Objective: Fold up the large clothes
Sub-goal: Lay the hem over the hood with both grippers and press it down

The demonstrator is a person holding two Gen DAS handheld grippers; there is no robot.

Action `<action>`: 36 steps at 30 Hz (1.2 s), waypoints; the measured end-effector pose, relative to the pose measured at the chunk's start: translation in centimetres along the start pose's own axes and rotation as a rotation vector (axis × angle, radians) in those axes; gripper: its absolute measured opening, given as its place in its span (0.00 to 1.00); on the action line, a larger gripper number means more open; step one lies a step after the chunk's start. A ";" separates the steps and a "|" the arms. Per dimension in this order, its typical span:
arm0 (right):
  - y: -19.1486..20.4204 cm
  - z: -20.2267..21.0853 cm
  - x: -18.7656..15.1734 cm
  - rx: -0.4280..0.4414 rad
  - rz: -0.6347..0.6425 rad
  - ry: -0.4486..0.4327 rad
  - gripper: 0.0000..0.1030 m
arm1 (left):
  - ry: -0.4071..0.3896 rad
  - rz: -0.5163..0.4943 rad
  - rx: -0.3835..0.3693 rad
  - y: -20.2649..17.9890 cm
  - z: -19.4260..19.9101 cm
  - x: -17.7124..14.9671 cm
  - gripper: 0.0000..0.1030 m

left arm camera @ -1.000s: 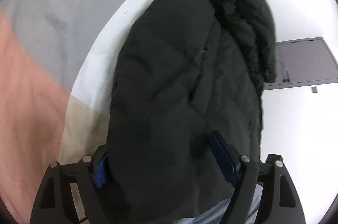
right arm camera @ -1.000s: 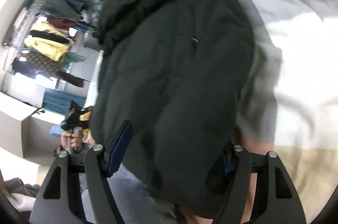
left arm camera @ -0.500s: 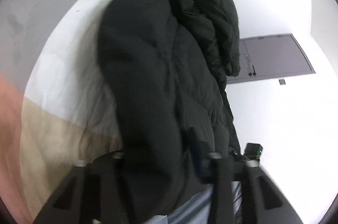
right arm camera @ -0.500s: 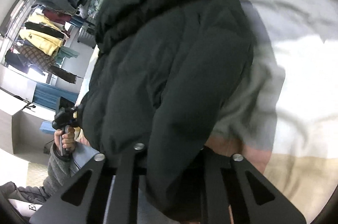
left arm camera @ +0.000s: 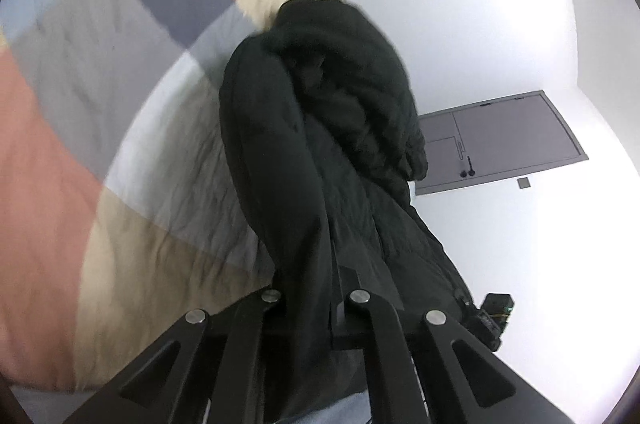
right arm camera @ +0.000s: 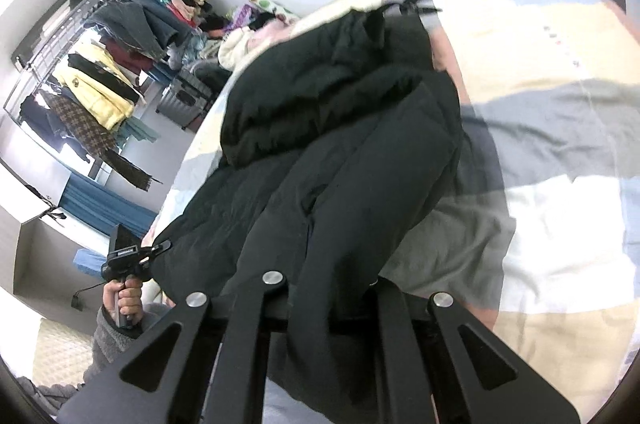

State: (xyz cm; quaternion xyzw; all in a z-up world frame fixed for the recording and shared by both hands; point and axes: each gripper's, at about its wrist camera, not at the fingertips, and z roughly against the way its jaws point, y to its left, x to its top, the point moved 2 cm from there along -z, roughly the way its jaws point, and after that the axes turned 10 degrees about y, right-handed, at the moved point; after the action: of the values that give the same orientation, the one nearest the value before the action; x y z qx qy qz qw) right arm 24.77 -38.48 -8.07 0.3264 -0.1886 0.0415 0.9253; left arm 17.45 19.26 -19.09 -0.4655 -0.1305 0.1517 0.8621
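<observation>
Entry: you had both grippers clamped on the black puffer jacket (left arm camera: 320, 152). The left gripper (left arm camera: 316, 298) pinched a thick bunch of its near edge, jaws drawn close with fabric filling the gap. The right gripper (right arm camera: 324, 288) did the same on a neighbouring fold of that edge.

Position: the jacket hung from your grips and trailed away over the patchwork quilt (left arm camera: 120, 104). Its far, bunched end with the fuzzy collar or hood (right arm camera: 320, 104) rested on the quilt. Beyond the jacket, off the quilt's edge, stood a clothes rack (right arm camera: 92, 64).

Handling, as judged: the jacket looked bulky, padded and soft, with no stiffness of its own, so it sagged wherever unsupported. The smooth shell probably slid easily; a shallow pinch could have slipped off. The padding likely sprang back, so folds would have needed pressing flat.

Hold points, as judged: seams, hem or shoulders, taken deep and well apart, suited you better than loose quilted panels.
</observation>
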 end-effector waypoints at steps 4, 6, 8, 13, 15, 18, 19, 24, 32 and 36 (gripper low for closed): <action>1.1 2.5 -0.8 0.001 0.007 -0.030 0.07 | -0.028 -0.056 0.052 -2.6 2.9 -1.7 0.04; 1.8 3.7 -1.4 -0.008 0.009 -0.040 0.08 | -0.037 -0.087 0.070 -3.7 3.7 -2.5 0.04; 2.5 4.9 -2.3 -0.011 0.018 -0.048 0.08 | -0.043 -0.110 0.063 -4.7 5.2 -3.7 0.04; 5.0 7.8 -5.2 -0.021 0.059 -0.064 0.08 | -0.071 -0.141 0.060 -6.3 9.0 -6.7 0.04; 6.1 8.6 -6.2 -0.031 0.074 -0.065 0.08 | -0.078 -0.153 0.065 -6.9 10.0 -7.8 0.04; 7.7 10.0 -7.7 -0.046 0.097 -0.073 0.08 | -0.084 -0.183 0.083 -7.8 11.9 -9.7 0.04; 8.2 10.6 -8.3 -0.048 0.099 -0.081 0.08 | -0.081 -0.189 0.086 -7.9 12.4 -10.2 0.04; 9.1 12.2 -8.9 -0.050 0.090 -0.111 0.08 | -0.069 -0.198 0.086 -8.3 14.1 -11.8 0.04; 7.1 9.6 -3.6 -0.054 0.012 -0.125 0.08 | -0.068 -0.216 0.136 -10.2 12.4 -5.5 0.04; 6.0 9.0 -0.5 -0.054 -0.035 -0.157 0.08 | -0.086 -0.236 0.182 -12.9 11.0 -0.4 0.04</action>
State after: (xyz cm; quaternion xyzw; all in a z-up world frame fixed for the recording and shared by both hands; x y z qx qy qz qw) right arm 20.19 -39.34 1.77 0.3070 -0.2557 -0.0056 0.9167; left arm 14.87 20.77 -2.38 -0.3600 -0.2070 0.0803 0.9062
